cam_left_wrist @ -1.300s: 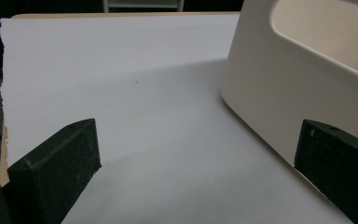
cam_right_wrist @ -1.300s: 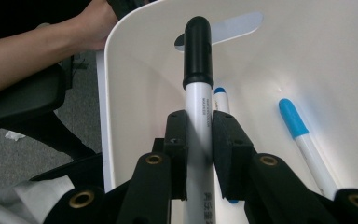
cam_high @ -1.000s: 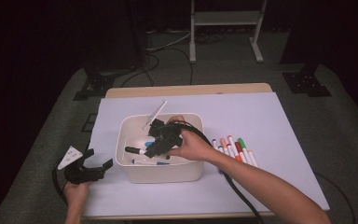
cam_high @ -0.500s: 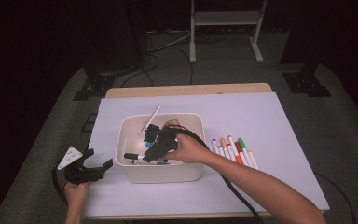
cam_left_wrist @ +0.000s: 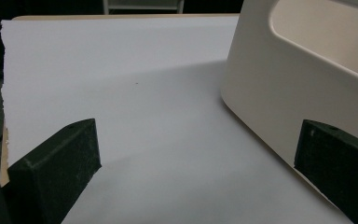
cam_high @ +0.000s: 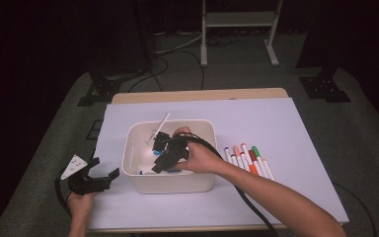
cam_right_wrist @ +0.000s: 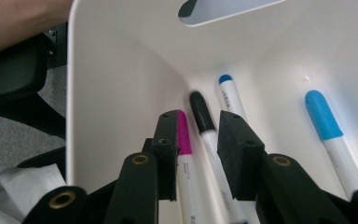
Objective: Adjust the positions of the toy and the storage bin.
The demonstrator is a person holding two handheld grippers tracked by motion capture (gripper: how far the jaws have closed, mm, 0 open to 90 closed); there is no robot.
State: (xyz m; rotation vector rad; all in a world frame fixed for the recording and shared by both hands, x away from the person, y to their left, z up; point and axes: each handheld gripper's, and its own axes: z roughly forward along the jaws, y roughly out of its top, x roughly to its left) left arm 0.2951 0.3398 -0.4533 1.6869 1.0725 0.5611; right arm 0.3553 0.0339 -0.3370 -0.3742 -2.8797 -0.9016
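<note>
Markers (cam_right_wrist: 205,135) lie loose on the floor of the white bin (cam_high: 168,182) at centre frame, where the right gripper (cam_right_wrist: 196,149) has just been opening, its jaws parted around the black-capped one without pressing it: a drop-off, apparently. Next comes withdrawing toward the marker row (cam_high: 249,160) at right; the left gripper (cam_high: 94,180) rests open at lower left.

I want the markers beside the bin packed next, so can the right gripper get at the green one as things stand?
Probably yes. The right gripper is inside the white bin, jaws parted with nothing gripped. The green marker lies uncovered on the paper right of the bin; the gripper only has to lift over the wall.
</note>
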